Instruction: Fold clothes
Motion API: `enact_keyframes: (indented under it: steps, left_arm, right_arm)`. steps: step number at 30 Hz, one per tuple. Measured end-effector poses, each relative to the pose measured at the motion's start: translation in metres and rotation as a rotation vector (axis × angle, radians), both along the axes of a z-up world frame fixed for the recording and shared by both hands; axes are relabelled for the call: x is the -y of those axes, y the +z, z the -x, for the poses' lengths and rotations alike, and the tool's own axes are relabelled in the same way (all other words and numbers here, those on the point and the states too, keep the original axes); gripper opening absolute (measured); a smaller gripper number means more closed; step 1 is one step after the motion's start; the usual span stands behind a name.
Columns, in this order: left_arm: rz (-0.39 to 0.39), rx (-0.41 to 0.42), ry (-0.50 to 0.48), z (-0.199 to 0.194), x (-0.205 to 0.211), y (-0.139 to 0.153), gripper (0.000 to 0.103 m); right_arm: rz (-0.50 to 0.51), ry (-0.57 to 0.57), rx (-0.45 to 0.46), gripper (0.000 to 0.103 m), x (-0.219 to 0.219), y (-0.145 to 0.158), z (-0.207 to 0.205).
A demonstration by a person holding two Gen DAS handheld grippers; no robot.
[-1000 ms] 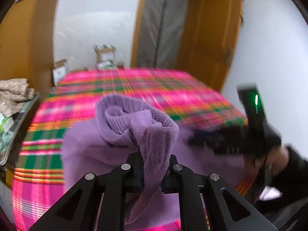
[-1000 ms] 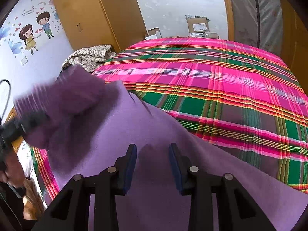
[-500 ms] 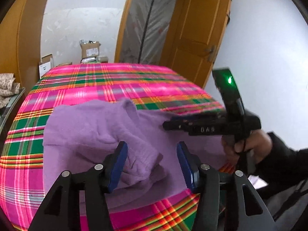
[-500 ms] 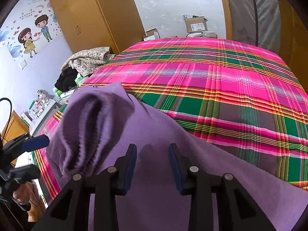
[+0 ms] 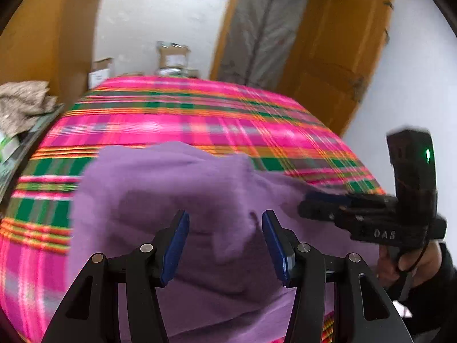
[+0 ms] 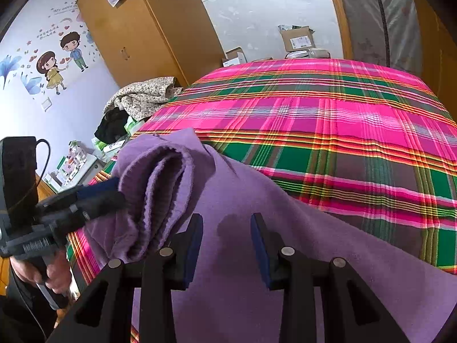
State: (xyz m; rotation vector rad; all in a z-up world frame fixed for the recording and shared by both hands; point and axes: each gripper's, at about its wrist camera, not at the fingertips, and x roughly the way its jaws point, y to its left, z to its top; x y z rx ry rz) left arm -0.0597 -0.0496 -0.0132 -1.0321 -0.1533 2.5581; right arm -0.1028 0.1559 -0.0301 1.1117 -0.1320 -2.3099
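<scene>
A purple fleece garment (image 5: 177, 188) lies on the plaid bedspread (image 5: 200, 120), near the bed's front edge. One ribbed part (image 6: 160, 183) is folded over onto its body. My left gripper (image 5: 225, 215) is open just above the garment with nothing between its blue pads. From the right wrist view, the left gripper (image 6: 118, 188) has its tips at the edge of the folded part. My right gripper (image 6: 227, 217) is open low over the flat purple cloth and holds nothing. In the left wrist view, the right gripper (image 5: 307, 204) is at the garment's right side.
The pink and green plaid bed (image 6: 328, 114) stretches away beyond the garment. A heap of clothes (image 6: 142, 97) lies on a side table at the left, by a wooden wardrobe (image 6: 142, 34). Cardboard boxes (image 6: 297, 40) and a wooden door (image 5: 337, 57) stand behind the bed.
My left gripper opened and let go of the purple ribbed part, which dropped folded onto the garment. The left gripper then moved slightly. The right gripper stayed open in place.
</scene>
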Motion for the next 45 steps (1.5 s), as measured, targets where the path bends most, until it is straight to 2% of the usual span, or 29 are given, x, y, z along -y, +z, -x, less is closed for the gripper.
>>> enact_keyframes:
  steps: [2, 8, 12, 15, 18, 21, 23, 24, 25, 26, 27, 28, 31, 35, 38, 41, 42, 43, 45]
  left_arm:
    - [0.008, 0.023, -0.062, 0.000, -0.012, -0.007, 0.055]
    - [-0.067, -0.029, -0.019, -0.021, 0.018, 0.002, 0.055]
    - [-0.027, -0.037, 0.183, -0.040, 0.063, 0.005, 0.055]
    - [0.002, -0.040, 0.330, -0.054, 0.096, 0.006, 0.055]
    - [0.011, -0.001, 0.410, -0.061, 0.113, -0.003, 0.055]
    - [-0.003, 0.041, 0.418, -0.065, 0.116, -0.013, 0.055]
    - [-0.016, 0.068, 0.403, -0.065, 0.114, -0.020, 0.050]
    - [-0.026, 0.077, 0.393, -0.062, 0.113, -0.023, 0.036]
    - [-0.030, 0.089, 0.384, -0.061, 0.110, -0.026, 0.027]
    - [-0.021, 0.092, 0.382, -0.060, 0.107, -0.028, 0.023]
    - [-0.017, 0.088, 0.380, -0.061, 0.106, -0.029, 0.015]
    - [-0.026, 0.088, 0.376, -0.061, 0.107, -0.029, 0.012]
    - [-0.039, 0.084, 0.364, -0.064, 0.108, -0.030, 0.010]
    - [-0.051, 0.074, 0.347, -0.069, 0.109, -0.031, 0.010]
    - [-0.068, 0.069, 0.338, -0.072, 0.112, -0.031, 0.010]
    - [-0.096, 0.065, 0.330, -0.076, 0.116, -0.031, 0.010]
    - [-0.104, 0.064, 0.330, -0.077, 0.117, -0.031, 0.010]
    - [-0.113, 0.064, 0.333, -0.076, 0.119, -0.031, 0.011]
    - [-0.123, 0.065, 0.340, -0.075, 0.120, -0.030, 0.012]
  right_arm:
    - [0.008, -0.005, 0.000, 0.036, -0.003, 0.001, 0.000]
    - [0.069, -0.004, 0.007, 0.036, -0.005, 0.010, 0.003]
    - [0.132, 0.041, 0.014, 0.037, 0.006, 0.018, 0.005]
    - [0.177, 0.081, 0.034, 0.045, 0.020, 0.022, 0.009]
    - [0.207, 0.118, 0.063, 0.047, 0.036, 0.023, 0.016]
    - [0.218, 0.141, 0.100, 0.048, 0.052, 0.019, 0.026]
    - [0.219, 0.151, 0.120, 0.048, 0.061, 0.016, 0.033]
    - [0.214, 0.156, 0.129, 0.047, 0.065, 0.014, 0.036]
    - [0.208, 0.155, 0.136, 0.035, 0.068, 0.013, 0.038]
    - [0.205, 0.154, 0.142, 0.010, 0.070, 0.011, 0.040]
    - [0.201, 0.153, 0.148, 0.008, 0.072, 0.009, 0.043]
    - [0.205, 0.146, 0.150, 0.008, 0.071, 0.008, 0.044]
    - [0.225, 0.088, 0.165, 0.008, 0.052, 0.000, 0.047]
    - [0.238, 0.051, 0.243, 0.008, 0.030, -0.020, 0.051]
    - [0.215, 0.060, 0.223, 0.012, 0.028, -0.014, 0.047]
    - [0.175, 0.052, 0.131, 0.015, 0.025, 0.011, 0.045]
    - [0.172, 0.055, 0.101, 0.021, 0.026, 0.020, 0.045]
    - [0.167, 0.066, 0.076, 0.033, 0.030, 0.028, 0.047]
    - [0.153, 0.101, 0.037, 0.042, 0.042, 0.042, 0.051]
